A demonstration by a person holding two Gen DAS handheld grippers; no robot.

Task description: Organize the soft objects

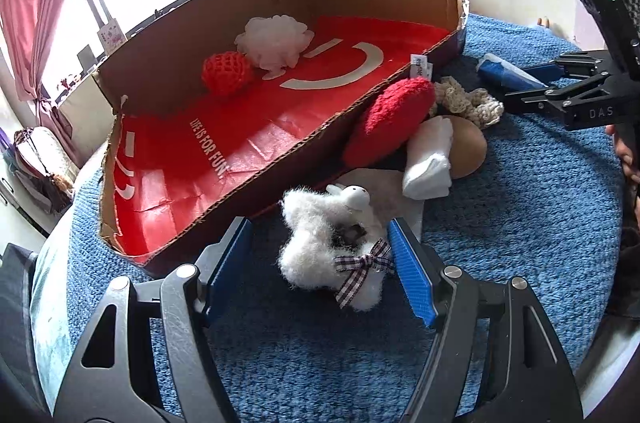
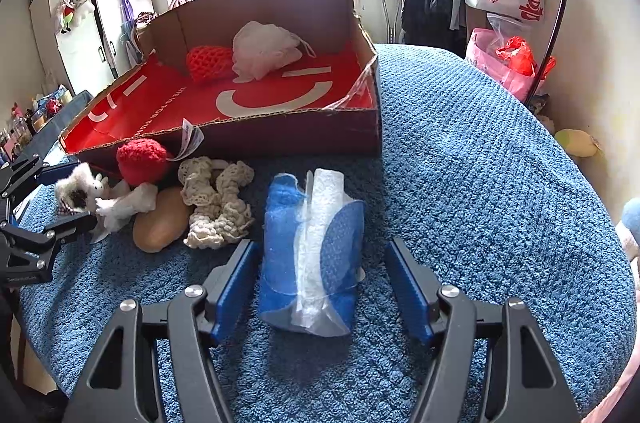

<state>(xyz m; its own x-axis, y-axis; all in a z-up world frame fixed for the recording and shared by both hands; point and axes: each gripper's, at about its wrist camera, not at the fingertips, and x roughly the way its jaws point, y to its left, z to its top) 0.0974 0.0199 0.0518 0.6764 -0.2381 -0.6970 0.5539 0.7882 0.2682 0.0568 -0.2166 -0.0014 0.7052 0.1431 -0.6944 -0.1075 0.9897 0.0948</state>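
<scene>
Between the spread jaws of the left gripper lies the fluffy white toy; between the right gripper jaws, also apart, lies the blue-and-white packet

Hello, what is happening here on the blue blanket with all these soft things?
A person is sorting soft items into the cardboard box. A white bath pouf and a red knitted ball already lie inside. The left claw is open around a fluffy white toy sheep; the right claw is open around a blue and white cloth roll. Neither is gripped yet. More items wait beside the box.
</scene>
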